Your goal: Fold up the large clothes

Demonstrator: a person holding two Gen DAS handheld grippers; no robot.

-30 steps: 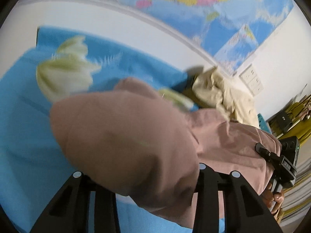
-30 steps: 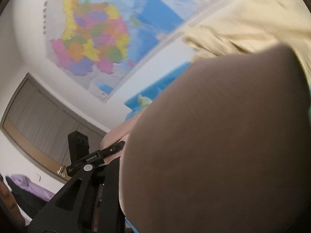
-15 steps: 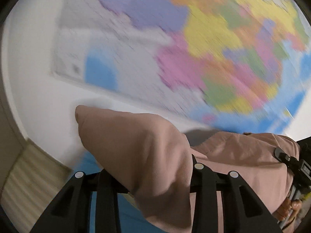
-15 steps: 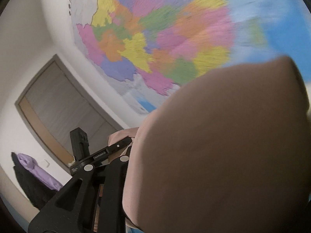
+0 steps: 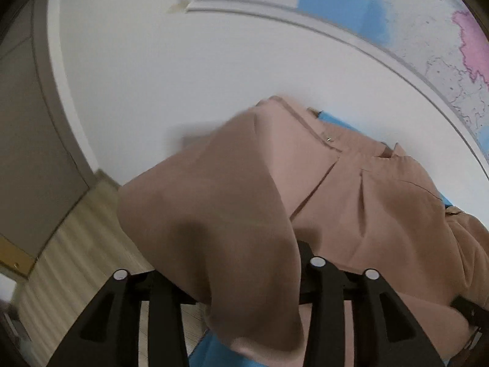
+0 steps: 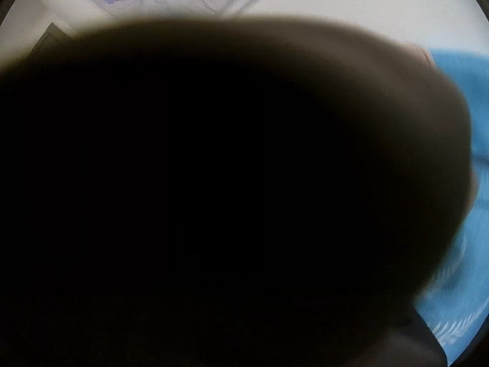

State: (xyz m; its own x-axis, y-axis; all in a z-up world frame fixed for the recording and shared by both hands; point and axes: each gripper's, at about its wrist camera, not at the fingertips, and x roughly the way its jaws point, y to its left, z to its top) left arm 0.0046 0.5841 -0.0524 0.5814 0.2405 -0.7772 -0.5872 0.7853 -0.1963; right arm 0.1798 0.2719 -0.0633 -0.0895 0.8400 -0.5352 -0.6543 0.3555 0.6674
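Observation:
A large dusty-pink garment (image 5: 351, 202) hangs lifted in the air in the left wrist view, its collar and placket toward the wall. My left gripper (image 5: 244, 290) is shut on a fold of it that drapes over the fingers (image 5: 324, 299). In the right wrist view the same garment (image 6: 412, 107) lies right over the lens as a dark mass, so my right gripper's fingers are hidden. A blue sheet (image 6: 464, 244) shows at the right edge.
A white wall (image 5: 183, 76) with a large map (image 5: 428, 30) stands ahead. A brown door (image 5: 27, 153) and wooden floor (image 5: 70, 269) are at the left. A strip of blue sheet (image 5: 211, 351) shows below the garment.
Both grippers have swung the garment up and then back down toward the wall base. The cloth now covers the right camera almost wholly, and the left gripper's fingers there are gone from view.

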